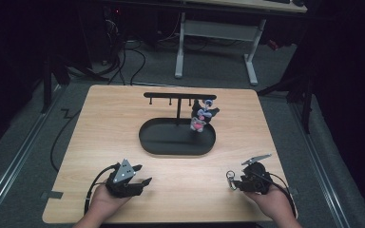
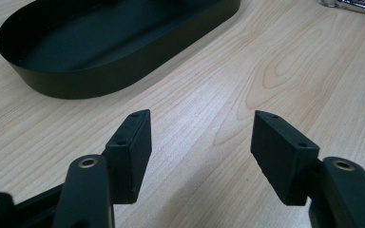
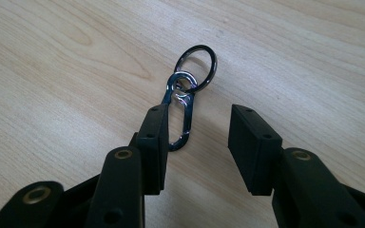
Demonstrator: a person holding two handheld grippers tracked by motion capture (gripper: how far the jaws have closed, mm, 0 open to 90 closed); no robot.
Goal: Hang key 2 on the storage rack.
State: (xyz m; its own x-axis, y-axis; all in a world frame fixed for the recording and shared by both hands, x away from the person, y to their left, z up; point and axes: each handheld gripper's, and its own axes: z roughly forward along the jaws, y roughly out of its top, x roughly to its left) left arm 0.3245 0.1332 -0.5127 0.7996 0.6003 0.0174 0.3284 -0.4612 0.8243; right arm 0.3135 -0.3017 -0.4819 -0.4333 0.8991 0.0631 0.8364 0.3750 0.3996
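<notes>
A silver carabiner with a dark key ring lies flat on the wooden table. My right gripper is open around it: the clip rests against the left jaw's inner face, with a wide gap to the right jaw. From above, the carabiner sits just left of the right gripper near the front right edge. My left gripper stands open at the front left, nothing between its jaws. A black rack with hooks rises from a black oval tray; a small plush toy hangs from it.
The tray's rim lies ahead of the left gripper, and the carabiner peeks in at that view's top right. Bare wood spreads between the two grippers. Beyond the table stand a white-legged desk and floor cables.
</notes>
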